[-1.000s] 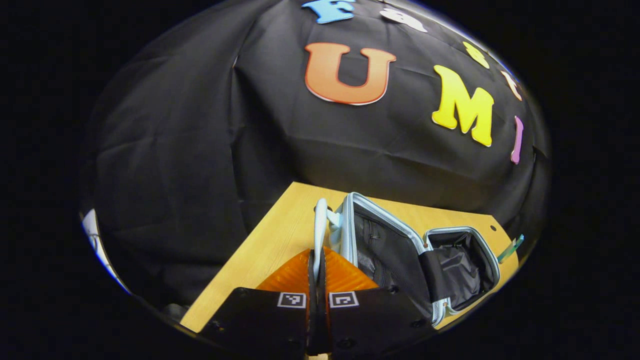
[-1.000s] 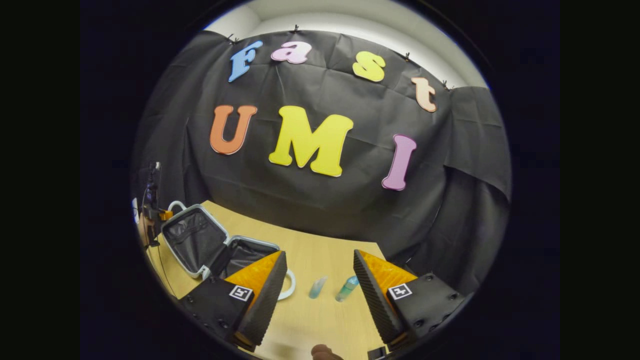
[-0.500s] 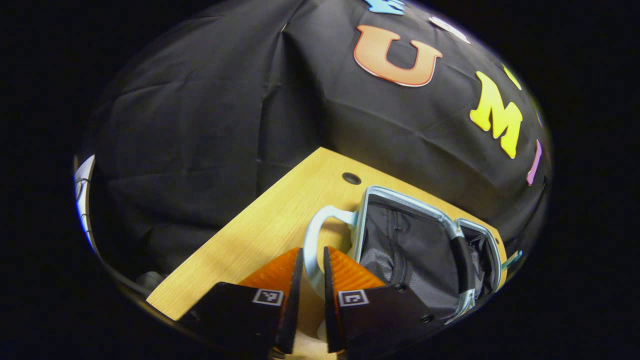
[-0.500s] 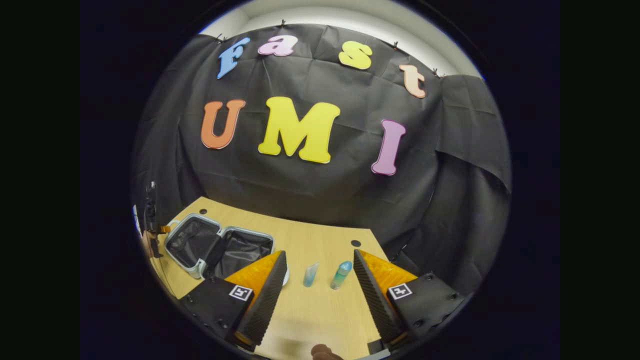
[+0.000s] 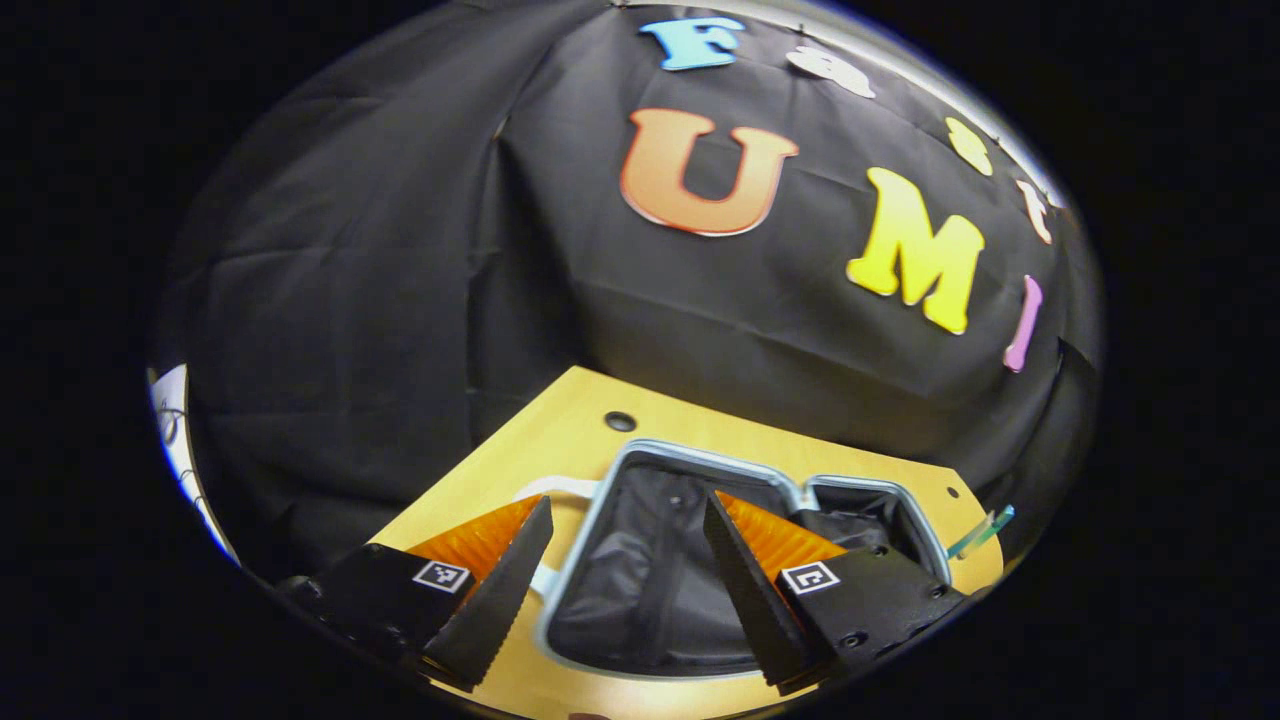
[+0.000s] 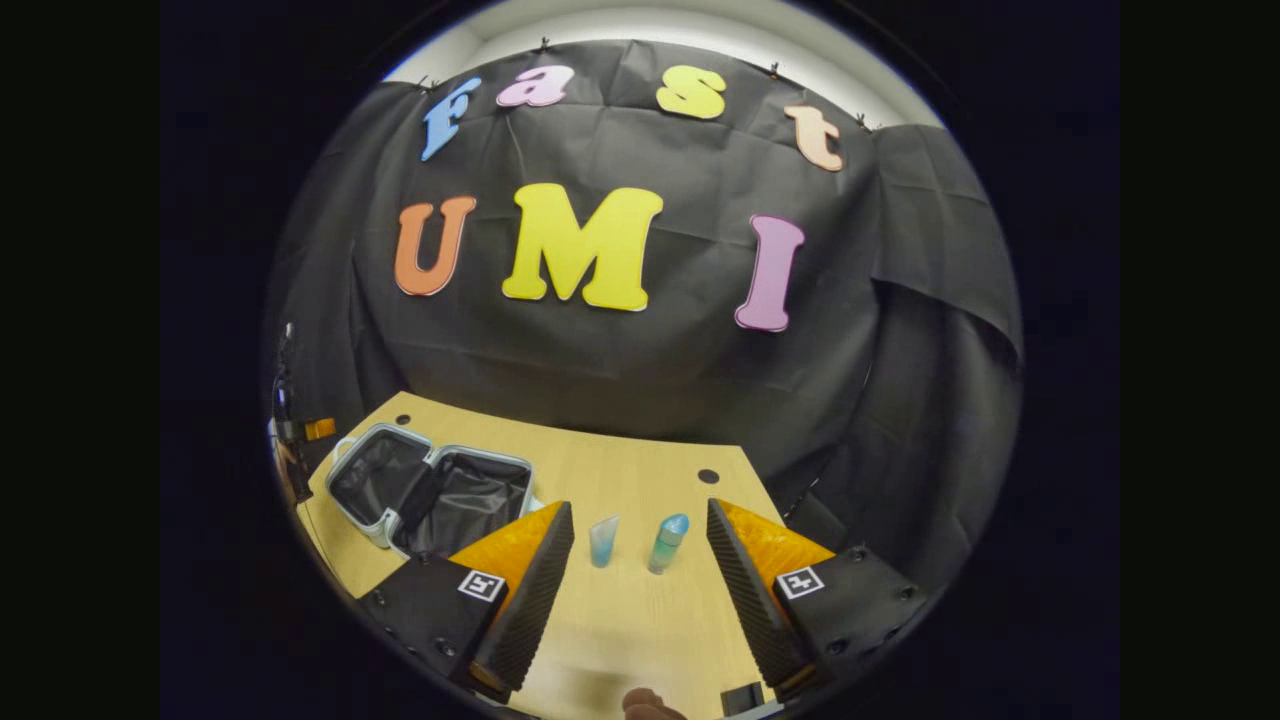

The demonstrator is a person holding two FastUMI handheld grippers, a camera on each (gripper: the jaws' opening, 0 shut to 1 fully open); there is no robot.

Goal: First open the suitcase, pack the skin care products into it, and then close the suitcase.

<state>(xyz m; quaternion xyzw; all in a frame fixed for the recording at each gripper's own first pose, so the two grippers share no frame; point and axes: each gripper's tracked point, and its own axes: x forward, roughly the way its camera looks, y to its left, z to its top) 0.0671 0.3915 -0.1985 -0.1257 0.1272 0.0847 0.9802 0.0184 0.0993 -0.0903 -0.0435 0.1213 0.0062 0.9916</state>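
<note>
Black cloth backs the table (image 6: 640, 610). The suitcase (image 6: 430, 490) lies open at its left edge; two bottles (image 6: 665, 542) stand mid-table. Left gripper (image 5: 625, 560) and right gripper (image 6: 640, 560): jaws released, empty. Straddle one bottle squarely, then clench low on its body.

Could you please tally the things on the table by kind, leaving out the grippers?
Suitcases: 1, the open suitcase lying flat at the table's left end in the right gripper view.
Skin care items: 2, a clear blue tube and a teal bottle, both standing upright side by side.
Total: 3 things on the table.
</note>
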